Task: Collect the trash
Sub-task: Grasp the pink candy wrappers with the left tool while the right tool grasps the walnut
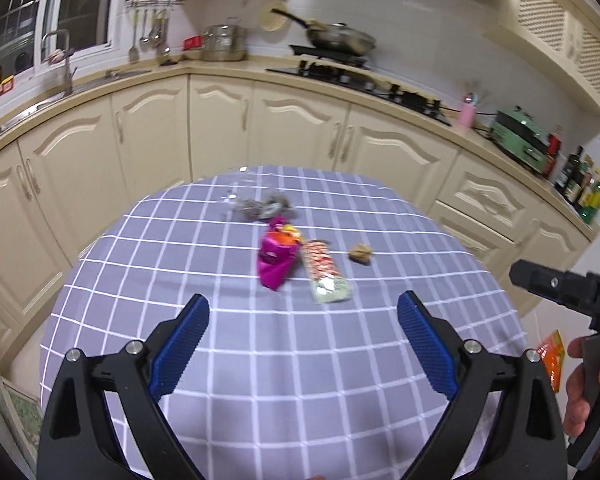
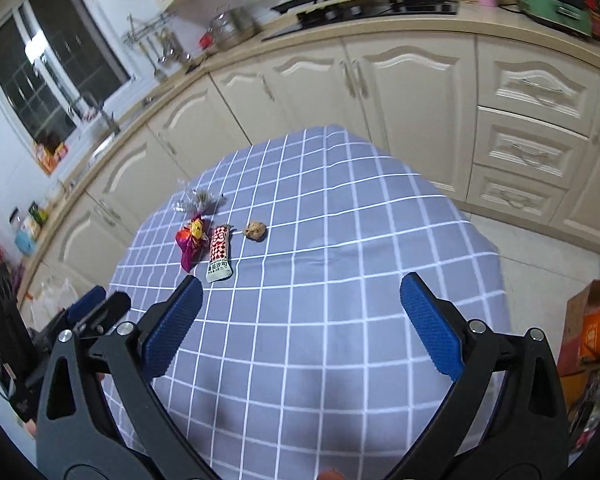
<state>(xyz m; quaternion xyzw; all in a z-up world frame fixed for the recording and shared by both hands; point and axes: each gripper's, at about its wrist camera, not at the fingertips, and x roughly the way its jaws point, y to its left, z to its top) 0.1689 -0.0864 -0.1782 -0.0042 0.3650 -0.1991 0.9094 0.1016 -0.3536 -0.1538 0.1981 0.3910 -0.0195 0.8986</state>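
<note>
Trash lies on a table with a purple checked cloth (image 1: 180, 264). A magenta wrapper (image 1: 276, 258), a red-and-white snack wrapper (image 1: 326, 274), a brown crumpled ball (image 1: 360, 255) and a clear crinkled wrapper (image 1: 256, 204) sit near the far middle. The right wrist view shows the same: magenta wrapper (image 2: 190, 242), snack wrapper (image 2: 220, 256), brown ball (image 2: 256, 231), clear wrapper (image 2: 198, 200). My left gripper (image 1: 302, 312) is open and empty, just short of the wrappers. My right gripper (image 2: 300, 292) is open and empty, to the right of the trash. The right gripper's body (image 1: 572, 292) shows at the left view's right edge.
Cream kitchen cabinets (image 1: 220, 120) curve behind the table, with a sink, pots, a stove (image 1: 360, 80) and bottles on the counter. A cardboard box with orange packets (image 2: 592, 328) stands on the floor to the right. The cloth (image 2: 340, 240) hangs over the table edges.
</note>
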